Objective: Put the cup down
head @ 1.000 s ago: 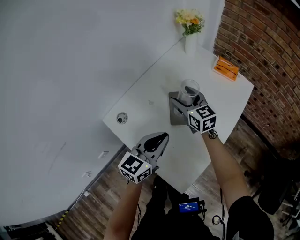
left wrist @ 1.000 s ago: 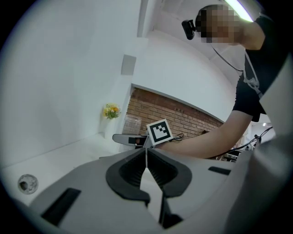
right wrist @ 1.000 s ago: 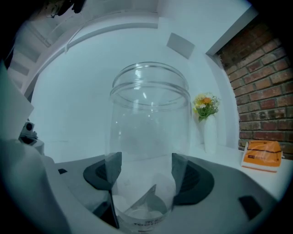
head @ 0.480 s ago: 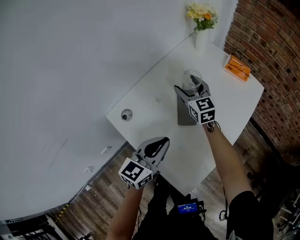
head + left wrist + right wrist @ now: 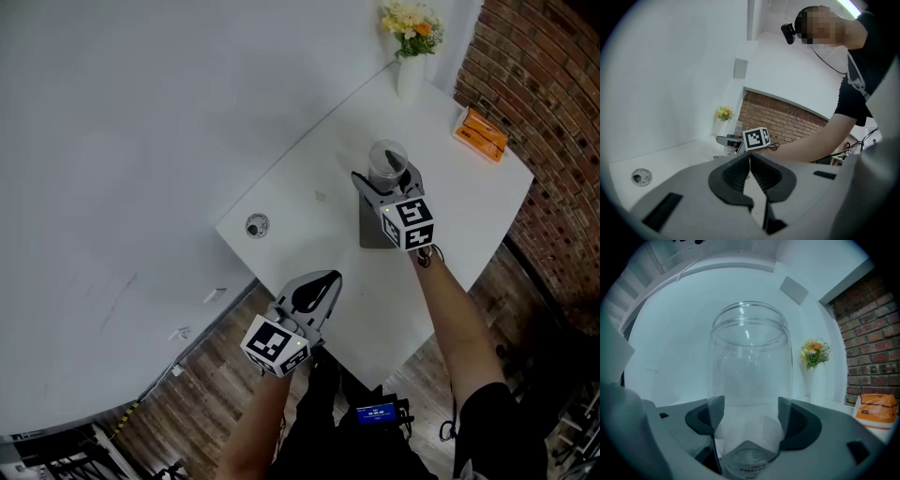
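A clear glass cup (image 5: 750, 385) stands upright between the dark pads of my right gripper (image 5: 751, 423), which is shut on it low on its wall. From the head view the cup (image 5: 386, 161) is held over the white table (image 5: 309, 202), with the right gripper (image 5: 388, 184) just behind it; whether its base touches the table I cannot tell. My left gripper (image 5: 314, 286) hovers at the table's near edge, its jaws (image 5: 749, 173) shut with nothing between them.
A white vase with yellow flowers (image 5: 411, 37) stands at the table's far corner. An orange packet (image 5: 480, 134) lies near the right edge by the brick wall (image 5: 553, 112). A small round metal fitting (image 5: 256, 225) sits at the table's left edge. Wooden floor lies below.
The right gripper and cup have shifted slightly up and right in the head view. The left gripper drifted a little down and right. Both grips look unchanged.
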Motion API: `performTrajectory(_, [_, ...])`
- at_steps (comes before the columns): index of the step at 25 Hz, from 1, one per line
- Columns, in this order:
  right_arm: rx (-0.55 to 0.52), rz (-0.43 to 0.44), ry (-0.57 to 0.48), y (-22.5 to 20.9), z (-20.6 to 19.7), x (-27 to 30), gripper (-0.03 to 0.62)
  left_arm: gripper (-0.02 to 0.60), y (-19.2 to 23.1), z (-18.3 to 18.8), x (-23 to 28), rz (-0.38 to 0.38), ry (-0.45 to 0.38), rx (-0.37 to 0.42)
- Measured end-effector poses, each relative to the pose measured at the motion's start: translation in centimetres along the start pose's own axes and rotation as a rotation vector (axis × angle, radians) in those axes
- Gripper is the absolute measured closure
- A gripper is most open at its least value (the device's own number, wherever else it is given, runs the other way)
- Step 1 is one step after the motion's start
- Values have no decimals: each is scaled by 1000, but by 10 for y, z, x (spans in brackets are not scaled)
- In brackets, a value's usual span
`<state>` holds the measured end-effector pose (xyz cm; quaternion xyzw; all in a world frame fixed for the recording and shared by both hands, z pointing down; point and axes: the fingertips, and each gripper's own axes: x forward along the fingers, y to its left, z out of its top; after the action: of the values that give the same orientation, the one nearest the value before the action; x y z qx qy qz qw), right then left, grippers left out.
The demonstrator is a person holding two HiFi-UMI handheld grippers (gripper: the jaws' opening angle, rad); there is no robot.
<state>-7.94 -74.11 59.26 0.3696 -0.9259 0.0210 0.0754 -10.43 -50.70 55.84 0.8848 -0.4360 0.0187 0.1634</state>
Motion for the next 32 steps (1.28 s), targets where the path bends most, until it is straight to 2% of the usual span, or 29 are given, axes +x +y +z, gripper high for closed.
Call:
performTrajectory(4, [21, 0, 8, 0, -3, 0, 230, 561, 0, 3, -1, 12, -9, -6])
performTrajectory(5, [32, 8, 13, 1, -4, 0, 211, 561, 0, 3, -2, 12, -8, -4])
performTrajectory(7, [73, 21, 19, 1, -5, -2, 131, 561, -1, 3, -4, 10, -9, -2])
performTrajectory(8, [87, 19, 22, 0, -5, -4, 123, 561, -1, 3, -5, 10, -12, -2])
performTrajectory(12, [99, -4, 37, -6, -1, -13, 120, 561, -4, 4, -7, 8, -15, -3])
performTrajectory(23, [153, 11, 108, 4, -14, -70, 121, 561, -15, 13, -13, -29, -39, 17])
performTrajectory(32, [171, 64, 100, 40, 18, -128, 123, 561, -39, 36, -22, -82, -69, 56])
